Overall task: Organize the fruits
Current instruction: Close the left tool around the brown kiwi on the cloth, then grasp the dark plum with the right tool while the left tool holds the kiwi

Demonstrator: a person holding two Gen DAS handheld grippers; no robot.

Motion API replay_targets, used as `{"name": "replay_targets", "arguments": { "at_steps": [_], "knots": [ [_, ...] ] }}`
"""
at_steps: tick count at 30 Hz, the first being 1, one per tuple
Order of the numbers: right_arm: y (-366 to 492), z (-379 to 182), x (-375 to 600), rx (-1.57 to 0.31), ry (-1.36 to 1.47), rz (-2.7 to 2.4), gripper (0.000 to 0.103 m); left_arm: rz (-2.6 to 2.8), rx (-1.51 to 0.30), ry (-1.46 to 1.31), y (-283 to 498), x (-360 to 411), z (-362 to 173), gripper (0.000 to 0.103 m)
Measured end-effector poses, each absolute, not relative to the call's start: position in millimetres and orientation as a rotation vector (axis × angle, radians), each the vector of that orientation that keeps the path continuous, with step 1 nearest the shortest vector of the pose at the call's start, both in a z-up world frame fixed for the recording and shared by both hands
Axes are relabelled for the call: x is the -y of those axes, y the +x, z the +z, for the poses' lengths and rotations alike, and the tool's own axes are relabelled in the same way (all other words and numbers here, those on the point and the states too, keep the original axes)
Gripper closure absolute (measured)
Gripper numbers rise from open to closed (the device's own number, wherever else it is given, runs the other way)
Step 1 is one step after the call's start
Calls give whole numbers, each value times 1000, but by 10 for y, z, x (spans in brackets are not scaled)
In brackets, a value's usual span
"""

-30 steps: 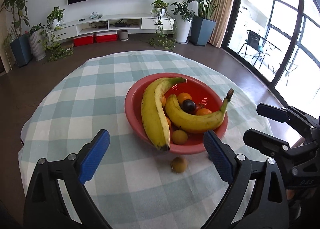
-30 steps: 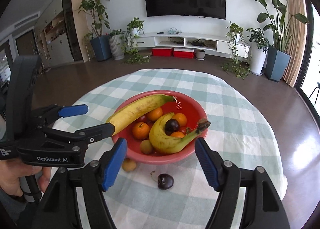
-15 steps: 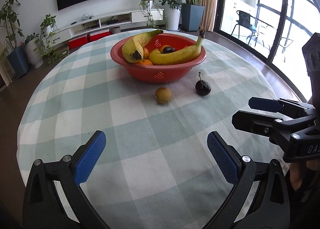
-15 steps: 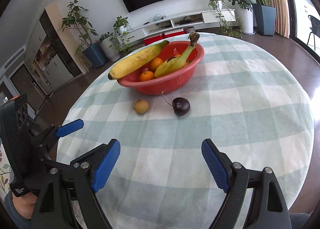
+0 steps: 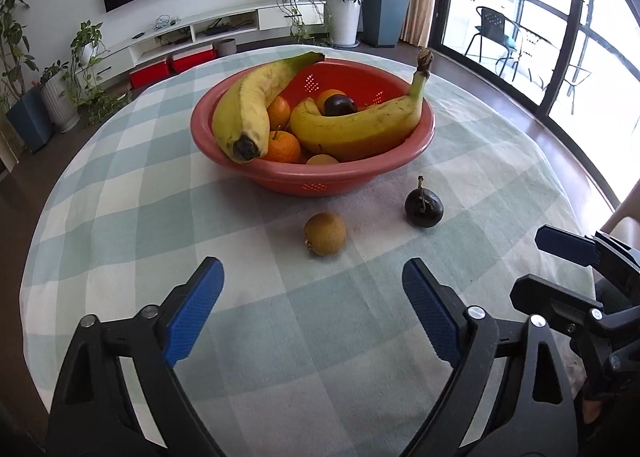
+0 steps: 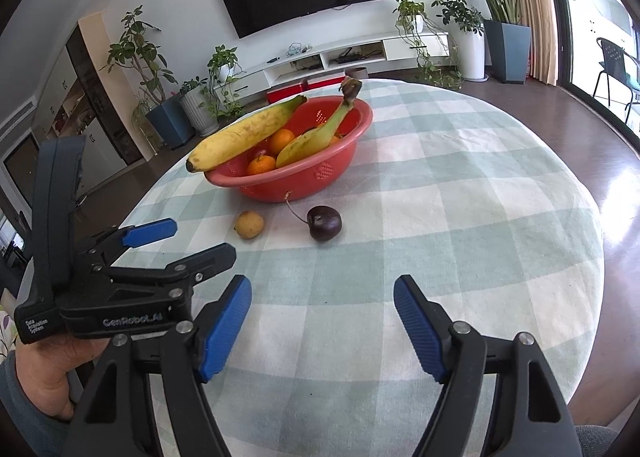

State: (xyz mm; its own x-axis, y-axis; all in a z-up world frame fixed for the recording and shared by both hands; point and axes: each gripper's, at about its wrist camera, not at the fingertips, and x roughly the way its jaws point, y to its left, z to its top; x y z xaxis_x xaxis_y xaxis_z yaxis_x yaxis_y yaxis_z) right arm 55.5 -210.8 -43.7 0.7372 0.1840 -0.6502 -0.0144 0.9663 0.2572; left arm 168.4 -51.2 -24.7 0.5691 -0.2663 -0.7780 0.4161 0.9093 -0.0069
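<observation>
Setting: round table under a pale green and white checked tablecloth point(image 5: 120, 193), living room with a wall television and potted plants behind.
Bowl: red plastic bowl point(image 5: 344, 173) toward the far middle of the table, holding 2 bananas, several oranges and a dark round fruit.
Long banana: point(image 5: 248, 105) lying across the bowl's left rim, dark tip pointing toward the camera.
Curved banana: point(image 5: 360, 125) resting along the bowl's right side, stem sticking up over the rim.
Loose brown fruit: small round yellow-brown fruit point(image 5: 325, 234) on the cloth, just in front of the bowl, not touching it.
Loose cherry: dark cherry point(image 5: 423, 208) with a stem, on the cloth to the right of the brown fruit, near the bowl.
Left gripper: point(image 5: 312, 309) low over the cloth, short of the brown fruit, blue pads spread and closing, nothing between them.
Right gripper: point(image 6: 322, 321) over the cloth, short of the cherry, pads spread and closing, nothing between them.
Hand: bare hand point(image 6: 48, 373) with a grey sleeve gripping the left gripper's handle.
</observation>
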Motion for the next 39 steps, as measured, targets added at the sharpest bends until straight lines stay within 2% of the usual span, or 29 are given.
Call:
{"name": "replay_targets", "arguments": {
  "at_steps": [3,10,16,18,21,31,39],
  "knots": [
    [567,-456,2111,-741,248,117,28,-422,-897,220,1844,605,-297,43],
    [587,-492,2111,-753,257,128,30,-419,-926,264,2156,676,-444,44],
    [603,-520,2092,-766,253,134,33,-439,-933,264,2239,706,-519,59],
    [601,-520,2082,-769,248,135,34,-452,-930,273,2260,740,-528,70],
    [597,-515,2094,-765,252,129,34,-451,-925,285,2282,775,-536,75],
    [699,-419,2116,-789,234,102,36,-471,-917,281,2297,784,-576,78],
    [1109,-290,1998,-820,114,124,36,-495,-901,246,2000,669,-463,78]
  ]
}}
